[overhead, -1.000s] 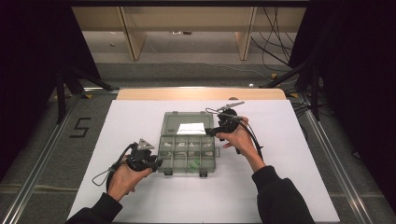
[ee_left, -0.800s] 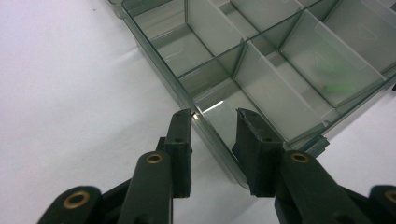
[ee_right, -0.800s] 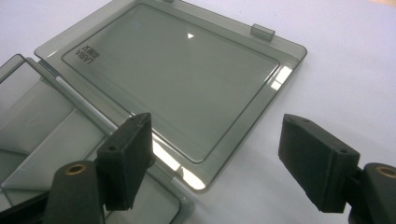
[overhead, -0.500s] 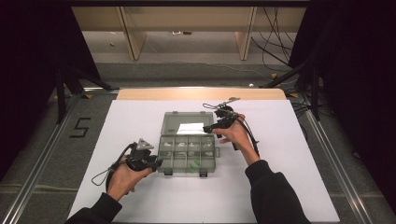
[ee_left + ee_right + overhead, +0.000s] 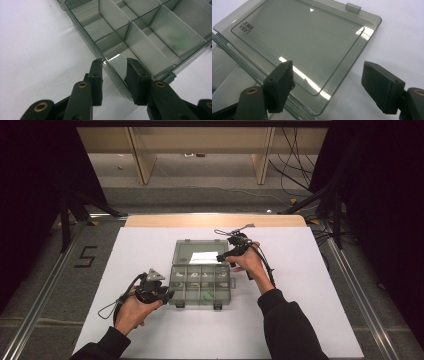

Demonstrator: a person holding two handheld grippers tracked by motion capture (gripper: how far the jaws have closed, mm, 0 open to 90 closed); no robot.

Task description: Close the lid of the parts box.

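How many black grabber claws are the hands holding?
2. The left gripper is at the organizer box's near-left corner; the right gripper is over its open lid.

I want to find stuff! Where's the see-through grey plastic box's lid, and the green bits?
see-through grey plastic box's lid (image 5: 307,40), right gripper view, middle of the flat panel.
green bits (image 5: 181,46), left gripper view, blurred patch behind a divider.

left hand-held gripper (image 5: 113,63) jaws narrowly parted; right hand-held gripper (image 5: 329,75) jaws spread wide, just closing slightly.
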